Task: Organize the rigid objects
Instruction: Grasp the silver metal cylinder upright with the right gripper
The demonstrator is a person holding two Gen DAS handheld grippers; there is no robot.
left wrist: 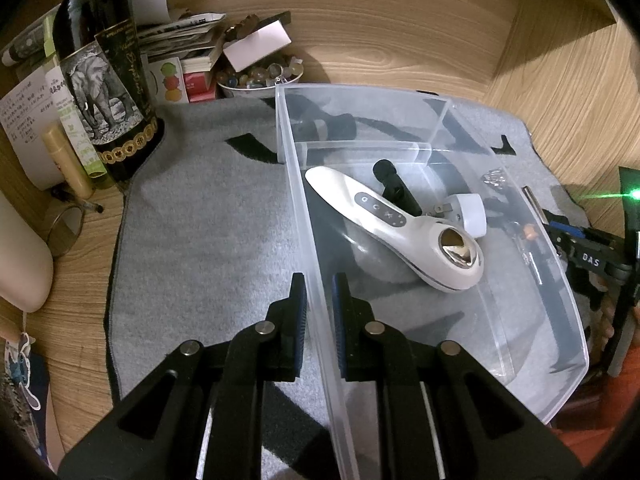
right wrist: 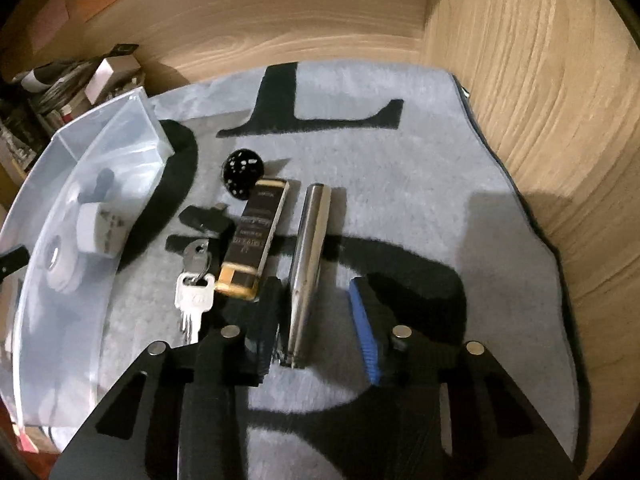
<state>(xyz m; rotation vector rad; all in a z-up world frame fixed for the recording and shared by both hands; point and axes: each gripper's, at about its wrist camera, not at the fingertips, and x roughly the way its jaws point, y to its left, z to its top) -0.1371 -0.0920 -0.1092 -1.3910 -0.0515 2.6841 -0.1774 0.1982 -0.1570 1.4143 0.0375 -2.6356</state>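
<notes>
Your left gripper (left wrist: pixel 320 312) has its jaws straddling the near wall of the clear bin (left wrist: pixel 304 216), one pad outside and one inside, closed onto the plastic or nearly so; you cannot quite tell whether the pads press it. The bin sits on the grey mat (left wrist: pixel 200 220) that covers the wooden tabletop (left wrist: pixel 400 20). Inside the bin's large compartment lie a white handheld device (left wrist: pixel 400 228), a black cylinder (left wrist: pixel 396 188) leaning behind it, and a white plug adapter (left wrist: pixel 472 212) just beside the device's head. Off to the left, off the mat, stand a dark bottle (left wrist: pixel 108 80) with an elephant label and a bowl of beads (left wrist: pixel 260 76). Your right gripper (right wrist: pixel 316 320) has its jaws wide open over the mat, gripping nothing; the left pad sits just beside the near end of a metal tube (right wrist: pixel 308 264), which lies lengthwise between the pads. Left of the tube lie a black-and-gold bar (right wrist: pixel 256 236), a set of keys (right wrist: pixel 194 296), a small black clip (right wrist: pixel 206 218) and a black speckled ball (right wrist: pixel 242 168), all outside the bin and near its right wall.
</notes>
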